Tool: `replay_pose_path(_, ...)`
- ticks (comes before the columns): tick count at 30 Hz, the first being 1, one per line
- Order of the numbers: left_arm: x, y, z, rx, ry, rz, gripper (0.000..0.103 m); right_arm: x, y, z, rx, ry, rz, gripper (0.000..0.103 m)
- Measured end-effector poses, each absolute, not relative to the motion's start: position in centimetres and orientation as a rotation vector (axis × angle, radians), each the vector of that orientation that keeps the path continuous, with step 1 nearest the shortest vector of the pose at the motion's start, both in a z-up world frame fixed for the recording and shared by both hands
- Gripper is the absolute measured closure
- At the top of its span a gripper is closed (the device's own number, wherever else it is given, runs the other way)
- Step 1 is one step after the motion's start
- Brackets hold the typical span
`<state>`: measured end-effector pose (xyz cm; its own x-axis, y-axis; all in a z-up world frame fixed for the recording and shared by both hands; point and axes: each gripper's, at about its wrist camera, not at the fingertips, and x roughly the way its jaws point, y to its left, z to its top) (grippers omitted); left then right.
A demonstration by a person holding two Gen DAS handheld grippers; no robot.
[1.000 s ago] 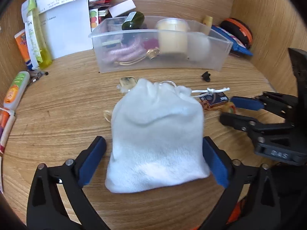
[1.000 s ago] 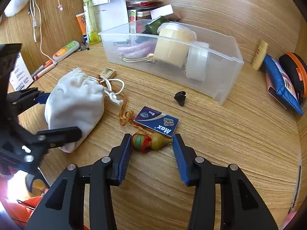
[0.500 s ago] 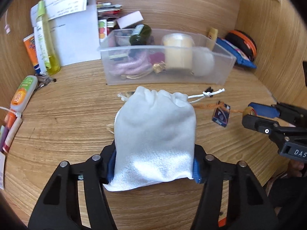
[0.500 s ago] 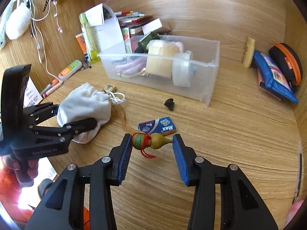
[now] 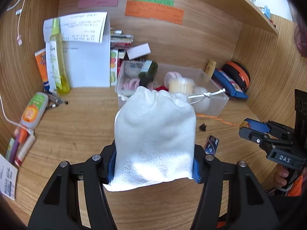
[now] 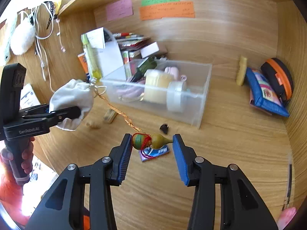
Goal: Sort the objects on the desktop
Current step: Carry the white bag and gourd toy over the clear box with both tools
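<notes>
Left wrist view: the left gripper (image 5: 153, 164), wide apart a second ago, now pinches the white drawstring pouch (image 5: 153, 134), lifted off the desk toward the clear bin (image 5: 218, 105) at twelve o'clock. The right gripper (image 6: 152, 143) pinches the gourd charm (image 6: 151, 141), also raised; both look ready for binning.

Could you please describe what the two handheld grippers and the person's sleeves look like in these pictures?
Both grippers are black plastic linkages with silver pivot bolts and ribbed blue pads. The left gripper carries "GenRobot.AI" lettering and a pistol handle; the right gripper shows "DAS". An orange-red sleeve appears near the left hand.
</notes>
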<state>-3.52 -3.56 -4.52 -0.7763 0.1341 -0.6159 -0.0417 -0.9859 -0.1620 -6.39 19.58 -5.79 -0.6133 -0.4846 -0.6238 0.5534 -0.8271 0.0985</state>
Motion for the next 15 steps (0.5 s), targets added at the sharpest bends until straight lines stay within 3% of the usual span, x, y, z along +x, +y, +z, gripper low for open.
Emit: replay_pose_path(15, -7.2, -5.0, -1.0, -0.925, -0.185, 2.842, 0.044, -10.4, 19.5, -1.9, 0.792, 0.099, -2.466, 0.063)
